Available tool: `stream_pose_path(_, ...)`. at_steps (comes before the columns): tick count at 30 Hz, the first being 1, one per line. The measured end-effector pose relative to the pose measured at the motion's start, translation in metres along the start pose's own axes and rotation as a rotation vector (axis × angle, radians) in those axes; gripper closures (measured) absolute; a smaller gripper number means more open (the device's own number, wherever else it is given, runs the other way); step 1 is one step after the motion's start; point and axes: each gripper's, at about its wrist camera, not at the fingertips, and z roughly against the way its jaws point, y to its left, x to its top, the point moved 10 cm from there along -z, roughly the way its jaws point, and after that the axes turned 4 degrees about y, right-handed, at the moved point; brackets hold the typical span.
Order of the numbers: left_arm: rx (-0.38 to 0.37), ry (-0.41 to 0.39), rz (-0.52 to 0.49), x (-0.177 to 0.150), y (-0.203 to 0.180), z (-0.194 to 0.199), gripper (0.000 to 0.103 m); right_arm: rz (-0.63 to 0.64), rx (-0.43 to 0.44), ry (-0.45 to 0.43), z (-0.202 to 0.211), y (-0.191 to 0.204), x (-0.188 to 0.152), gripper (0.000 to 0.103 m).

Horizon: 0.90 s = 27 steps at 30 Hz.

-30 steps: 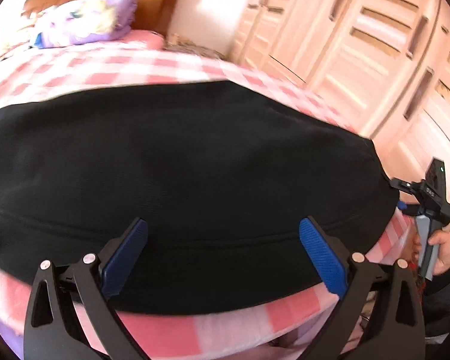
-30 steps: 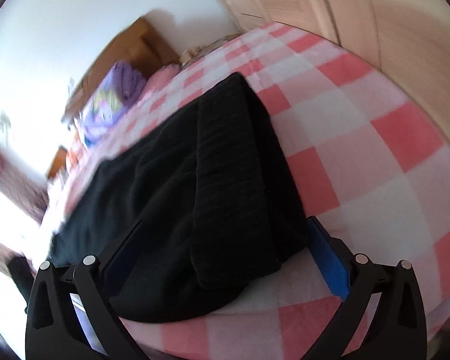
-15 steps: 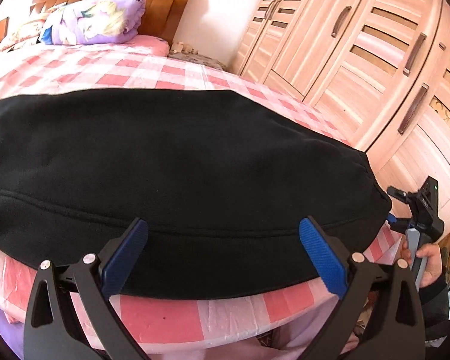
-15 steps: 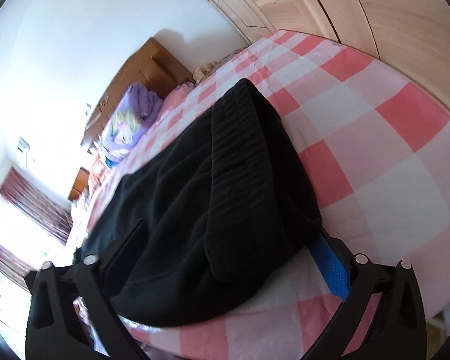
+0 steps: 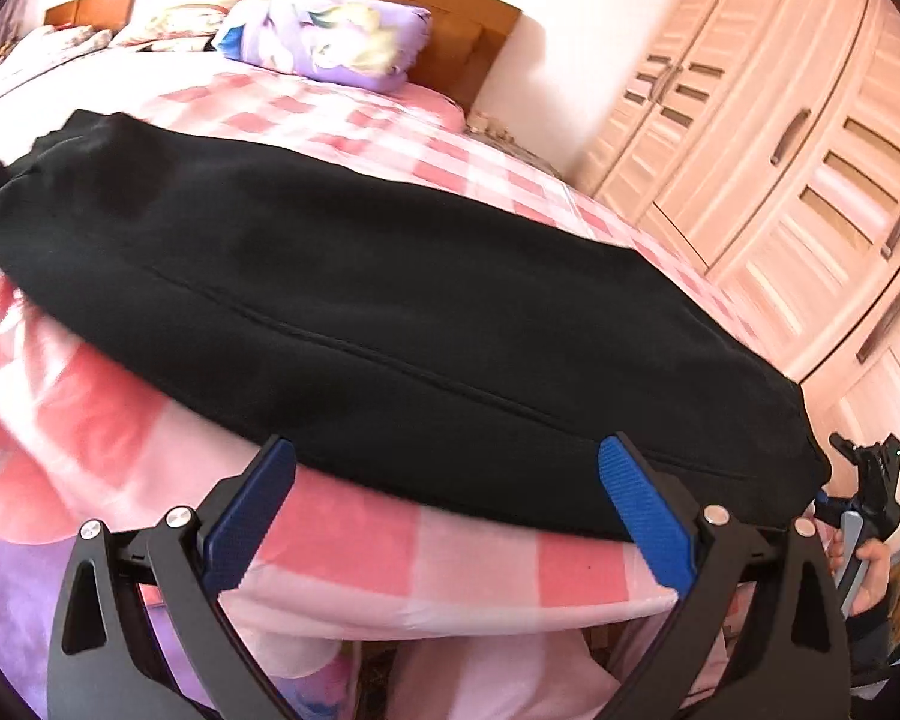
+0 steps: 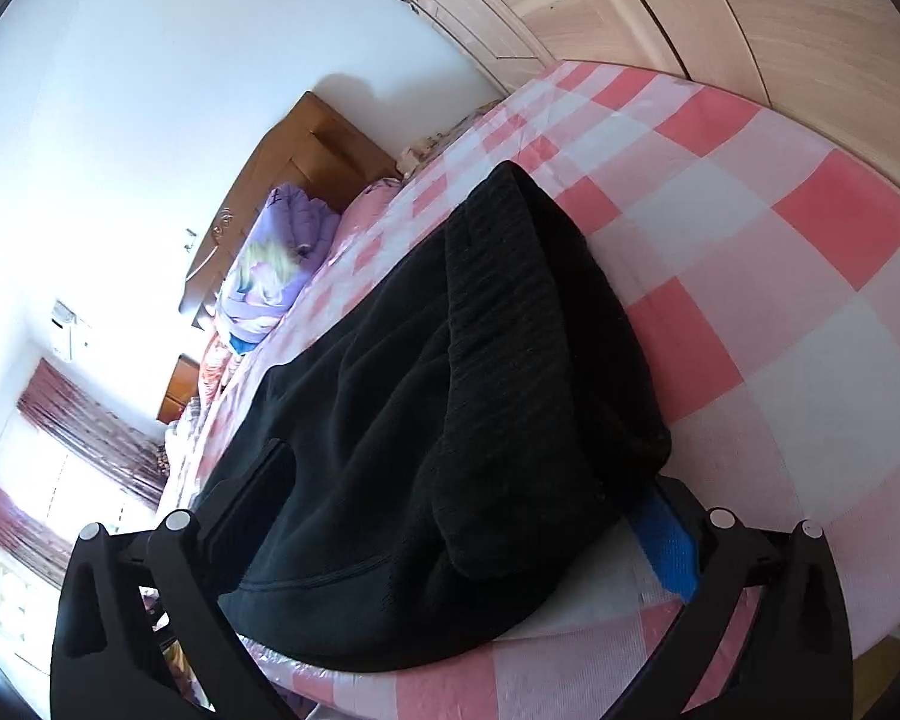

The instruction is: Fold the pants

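I am holding my left gripper spread wide in the lower middle of the left wrist view, its blue-padded fingers hovering just at the near edge of the black fleece pants and grasping nothing. The pants are lying folded lengthwise into one long dark band on the pink-and-white checked bedsheet, stretching from the upper left of the frame down to the lower right, with a seam line running along their length. At the far right edge of that view I am seeing my right gripper, gripped in my right hand, touching the right end of the pants. In the right wrist view my right gripper is standing released and wide, straddling the ribbed end of the pants; the fabric is bulging between the two fingers and covering most of the blue pad at the lower right, while the left finger is sitting dark against the cloth at the lower left. A purple printed pillow is resting against the brown wooden headboard at the top of the left wrist view, and a light wooden wardrobe with louvred doors is filling the right side.
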Motion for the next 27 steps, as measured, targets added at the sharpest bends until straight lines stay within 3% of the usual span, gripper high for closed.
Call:
stream_pose_path(6,-0.086,-0.053,-0.043,0.002,-0.024,0.014,0.002,-0.051,0.105,-0.009,0.012,-0.001,0.003,0.004)
stream_pose_path(10,-0.125,-0.086,-0.121,0.002,-0.053,0.015,0.002,-0.05,0.097,-0.01,0.013,0.001,0.003,0.004)
stream_pose_path(13,-0.143,-0.067,-0.138,0.001,-0.065,0.007,0.002,-0.047,0.091,-0.009,0.013,0.001,0.003,0.004)
stream_pose_path(23,-0.142,-0.026,-0.1,-0.004,-0.054,-0.007,0.002,-0.038,0.063,-0.005,0.01,0.002,0.003,0.004)
stream_pose_path(27,-0.12,0.014,-0.045,-0.009,-0.027,-0.008,0.002,-0.026,0.021,0.002,0.007,0.003,0.002,0.004)
